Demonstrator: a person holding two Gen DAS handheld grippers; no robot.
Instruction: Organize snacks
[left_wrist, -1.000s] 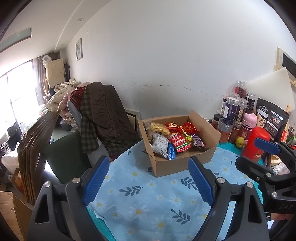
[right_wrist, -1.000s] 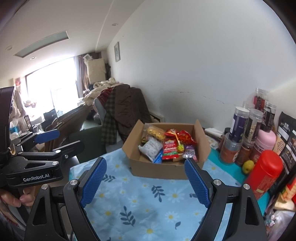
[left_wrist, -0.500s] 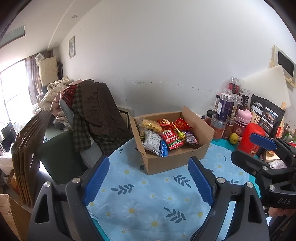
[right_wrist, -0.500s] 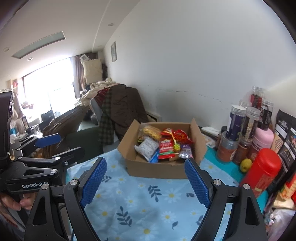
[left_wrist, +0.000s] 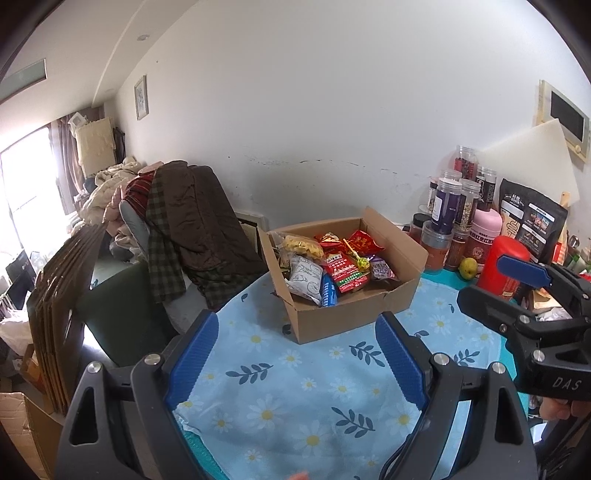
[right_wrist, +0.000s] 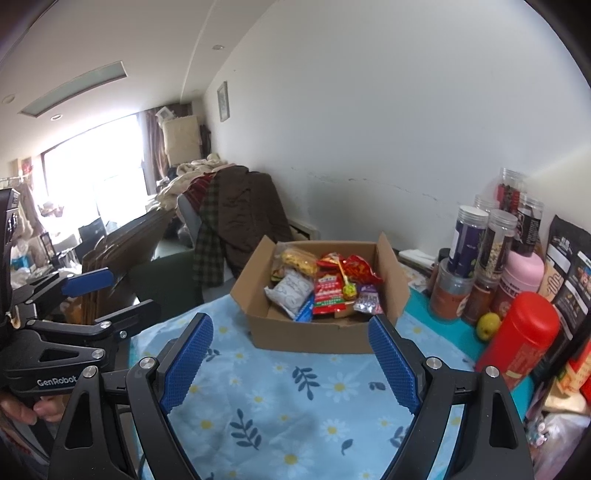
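An open cardboard box (left_wrist: 373, 312) (right_wrist: 314, 334) sits on the blue floral tablecloth (left_wrist: 295, 398) (right_wrist: 295, 391), against the white wall. It holds several snack packets: a white bag (left_wrist: 304, 278) (right_wrist: 291, 290), a red packet (left_wrist: 343, 271) (right_wrist: 328, 291), a yellow bag (left_wrist: 303, 245) and a purple one (right_wrist: 365, 301). My left gripper (left_wrist: 295, 354) is open and empty, short of the box. My right gripper (right_wrist: 290, 360) is open and empty too, also short of it. The right gripper also shows at the right of the left wrist view (left_wrist: 521, 284).
Jars (left_wrist: 448, 206) (right_wrist: 469, 240), a red canister (left_wrist: 506, 264) (right_wrist: 517, 336), a pink container (right_wrist: 522, 277), a black bag (left_wrist: 532, 225) and a small green fruit (right_wrist: 487, 323) crowd the table's right side. A chair piled with clothes (left_wrist: 184, 221) stands at the left.
Both grippers have pulled back a little and tilted; the box now sits slightly farther and more to the right in the left wrist view. Both stay open and empty.
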